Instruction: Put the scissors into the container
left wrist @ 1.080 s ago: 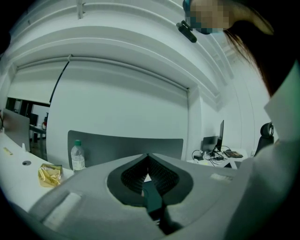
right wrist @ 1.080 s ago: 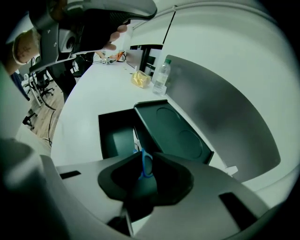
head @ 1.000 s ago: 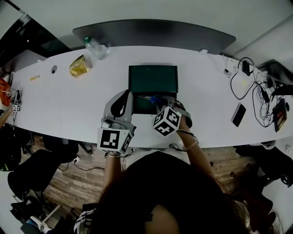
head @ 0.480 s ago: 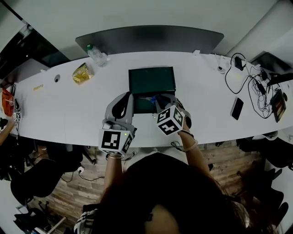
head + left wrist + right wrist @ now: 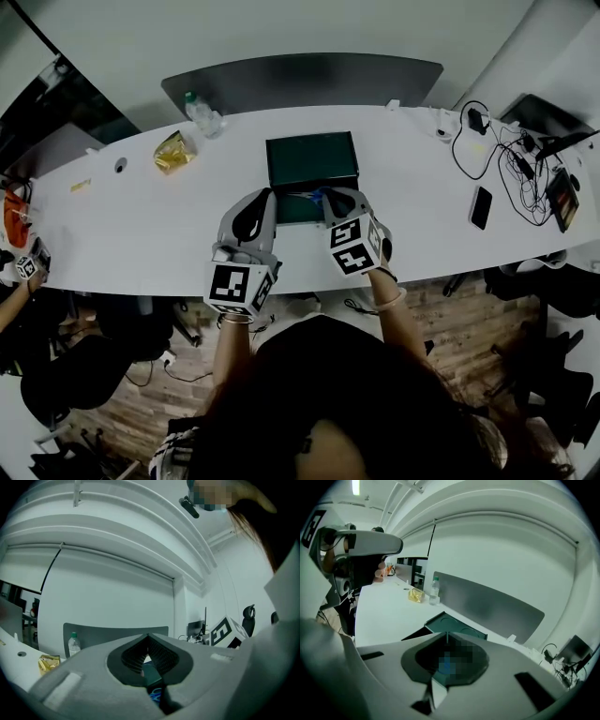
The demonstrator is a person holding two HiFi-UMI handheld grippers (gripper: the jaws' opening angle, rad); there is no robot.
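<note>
We enter a white curved tabletop (image 5: 141, 225) across the middle of the head view.

- On it, at frame centre, we record a dark green square container (image 5: 311, 157). The right gripper view shows round recesses in its floor.
- We place the scissors (image 5: 307, 197), blue-handled, at the container's near edge, between the tips of the two tongs. We cannot tell whether they touch the container.
- We log the left tongs (image 5: 266, 195), left of centre, with tips together and nothing pinched. Through their hollow we see the container and a bit of blue handle.
- We log the right tongs (image 5: 329, 194), right of centre, narrow and closed on the scissors. The blue handle sits in the hollow between the pads.
- At upper left we count a plastic bottle (image 5: 200, 112) and a yellow packet (image 5: 172, 150).
- At right we count a phone (image 5: 480, 206) and cables (image 5: 511, 155).
</note>
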